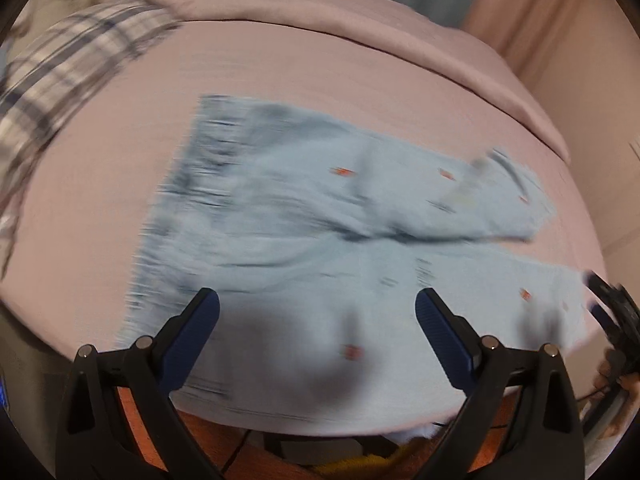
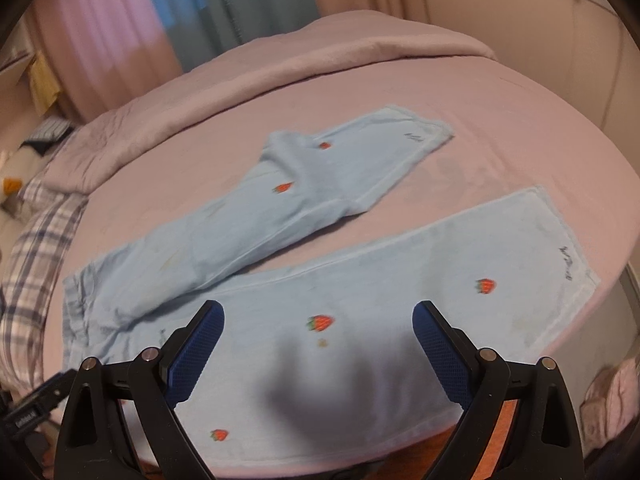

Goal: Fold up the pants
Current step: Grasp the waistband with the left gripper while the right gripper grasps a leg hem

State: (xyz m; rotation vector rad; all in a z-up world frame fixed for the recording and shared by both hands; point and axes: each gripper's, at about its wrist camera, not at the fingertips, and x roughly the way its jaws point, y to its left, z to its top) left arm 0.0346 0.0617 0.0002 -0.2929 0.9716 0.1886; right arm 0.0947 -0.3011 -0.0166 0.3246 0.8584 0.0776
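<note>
Light blue pants (image 2: 360, 300) with small red strawberry prints lie spread on a pink bed (image 2: 500, 120). The waistband is at the left, and the two legs run to the right. The far leg (image 2: 312, 184) is creased and angled away; the near leg lies flat along the bed's front edge. In the blurred left wrist view the pants (image 1: 320, 216) fill the middle. My left gripper (image 1: 318, 304) is open and empty above the near leg close to the waist. My right gripper (image 2: 318, 316) is open and empty above the near leg's middle.
A folded pink blanket (image 2: 240, 80) lies along the far side of the bed. A plaid pillow (image 1: 72, 60) sits at the left end. Curtains (image 2: 224, 4) hang behind. Orange floor (image 1: 224, 444) shows below the bed's front edge.
</note>
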